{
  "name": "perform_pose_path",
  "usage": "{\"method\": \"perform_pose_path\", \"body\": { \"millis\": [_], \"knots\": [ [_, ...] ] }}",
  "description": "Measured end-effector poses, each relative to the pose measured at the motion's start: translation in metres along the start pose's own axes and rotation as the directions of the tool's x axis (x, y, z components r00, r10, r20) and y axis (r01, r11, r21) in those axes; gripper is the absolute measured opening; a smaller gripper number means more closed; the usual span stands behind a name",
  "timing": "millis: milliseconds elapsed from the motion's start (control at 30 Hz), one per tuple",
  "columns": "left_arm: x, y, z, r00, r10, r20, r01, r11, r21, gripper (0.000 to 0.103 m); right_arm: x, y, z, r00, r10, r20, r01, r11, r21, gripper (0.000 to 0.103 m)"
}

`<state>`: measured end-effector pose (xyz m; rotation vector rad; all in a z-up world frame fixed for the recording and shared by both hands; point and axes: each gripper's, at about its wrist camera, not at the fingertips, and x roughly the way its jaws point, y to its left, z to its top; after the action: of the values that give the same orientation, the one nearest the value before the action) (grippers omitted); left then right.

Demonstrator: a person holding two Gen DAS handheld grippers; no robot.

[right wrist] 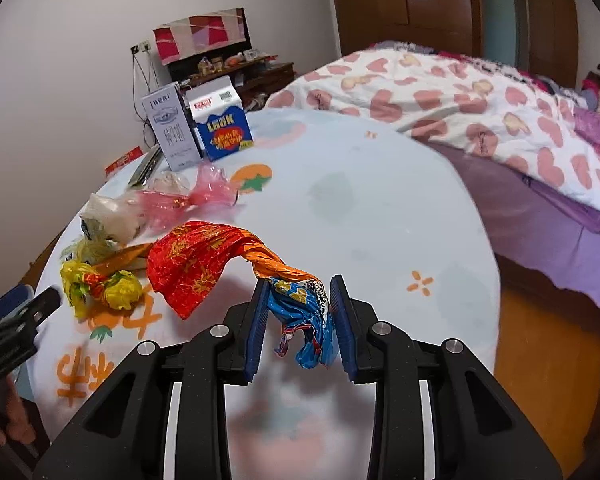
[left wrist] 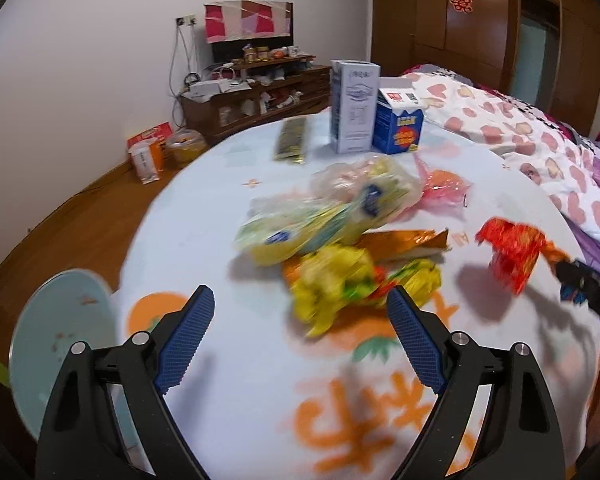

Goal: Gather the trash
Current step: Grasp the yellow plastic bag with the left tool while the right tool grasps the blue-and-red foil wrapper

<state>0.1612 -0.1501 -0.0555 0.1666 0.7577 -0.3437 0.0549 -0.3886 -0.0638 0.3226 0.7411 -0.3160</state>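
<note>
Collecting barely begun: right tool (right wrist: pixel 298 312) pinching one red-blue wrapper (right wrist: pixel 204 264) aloft, left tool (left wrist: pixel 300 344) spread empty, yellow wrappers (left wrist: pixel 340 280), plastic bags (left wrist: pixel 332 208), cartons (left wrist: pixel 354 106) remaining on counter (left wrist: pixel 220 200).

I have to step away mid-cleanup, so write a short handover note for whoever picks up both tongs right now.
Right tongs: shut on the twisted end of the red and orange wrapper, lifted off the table.
Left tongs: open, empty, pointing at the yellow wrapper.
On the table: clear bag of yellow packets, pink plastic bag, gold wrapper, dark flat packet, grey carton, blue carton.
Pale blue bin sits past the table's left edge.
Done: one wrapper picked up.
Left: drop it, then the rest.
</note>
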Motion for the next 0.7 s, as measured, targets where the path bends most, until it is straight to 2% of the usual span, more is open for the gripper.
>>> {"method": "perform_pose_path", "body": {
  "millis": [67, 100, 200, 267, 333, 533, 700],
  "knots": [
    [0.012, -0.009, 0.005, 1.000, -0.004, -0.007, 0.004, 1.000, 0.001, 0.086, 0.002, -0.002, -0.002, 1.000, 0.004, -0.009, -0.004, 1.000, 0.000, 0.032],
    [0.017, -0.012, 0.006, 1.000, -0.004, -0.018, 0.004, 1.000, 0.000, 0.083, 0.003, -0.003, -0.003, 1.000, 0.006, -0.013, -0.006, 1.000, 0.000, 0.032],
    [0.033, -0.021, 0.005, 0.998, -0.017, -0.057, 0.018, 1.000, 0.004, 0.058, 0.007, -0.005, -0.003, 1.000, 0.013, -0.025, -0.012, 1.000, 0.007, 0.032],
    [0.037, -0.025, 0.003, 0.999, 0.002, -0.053, -0.001, 1.000, 0.013, 0.057, 0.006, -0.004, -0.004, 1.000, 0.013, -0.029, -0.013, 1.000, 0.004, 0.032],
    [0.036, -0.026, 0.002, 0.999, 0.002, -0.051, -0.001, 1.000, 0.021, 0.051, 0.006, -0.004, -0.005, 1.000, 0.013, -0.027, -0.013, 1.000, 0.006, 0.032],
    [0.020, -0.023, -0.003, 1.000, -0.004, -0.029, 0.005, 1.000, 0.026, 0.047, -0.002, 0.002, -0.005, 1.000, 0.013, -0.002, -0.013, 1.000, 0.008, 0.032],
    [-0.005, -0.015, -0.008, 1.000, 0.024, -0.001, -0.024, 0.999, 0.031, 0.047, -0.016, 0.013, -0.005, 0.999, 0.026, 0.019, -0.026, 1.000, -0.004, 0.032]
  ]
}}
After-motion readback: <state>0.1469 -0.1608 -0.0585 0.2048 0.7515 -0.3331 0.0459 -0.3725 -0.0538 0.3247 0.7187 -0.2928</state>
